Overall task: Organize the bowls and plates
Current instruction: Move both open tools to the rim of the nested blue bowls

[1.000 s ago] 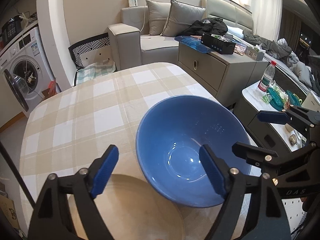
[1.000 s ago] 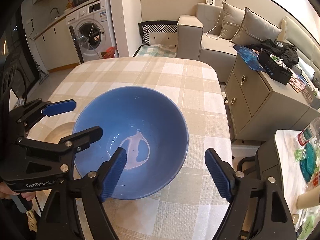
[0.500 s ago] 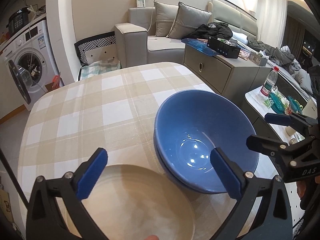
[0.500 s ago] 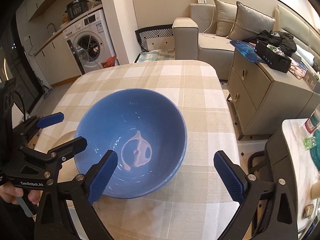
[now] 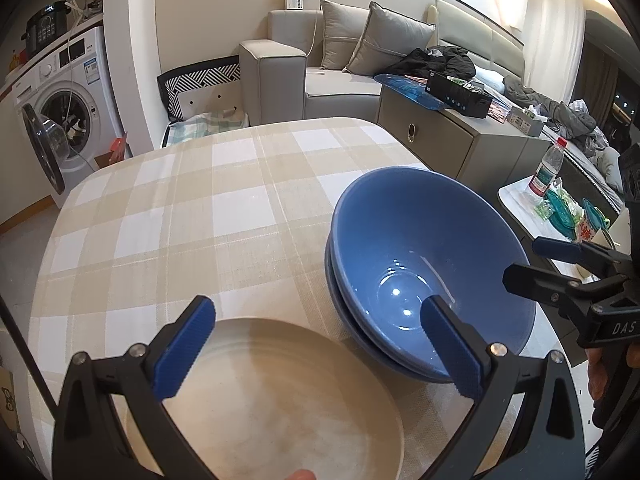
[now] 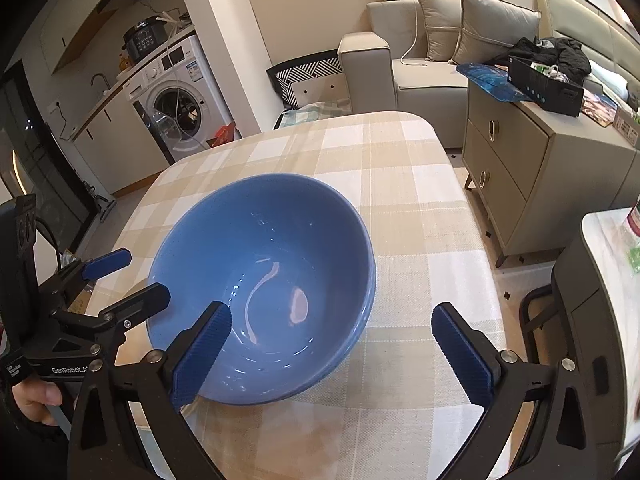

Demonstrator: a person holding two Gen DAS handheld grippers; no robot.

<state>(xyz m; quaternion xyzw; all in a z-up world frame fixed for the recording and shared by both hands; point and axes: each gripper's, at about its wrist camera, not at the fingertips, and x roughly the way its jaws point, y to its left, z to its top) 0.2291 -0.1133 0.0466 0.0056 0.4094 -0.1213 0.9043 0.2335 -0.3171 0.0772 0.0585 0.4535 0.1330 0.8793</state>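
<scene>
Bowls [image 5: 432, 256], two nested, blue, on the checked surface [image 5: 192, 216].
Only the left view shows one plate [image 5: 280, 396]; both tongs [image 5: 316, 348] [image 6: 332, 352] released, having just widened.

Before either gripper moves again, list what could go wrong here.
1. The glossy blue ceramic bowl sits nested in another, near the checked tablecloth's right edge; a nudge could send the stack off.
2. The left gripper, open, hangs over the beige round plate beside the bowls; lifting the plate might clip them.
</scene>
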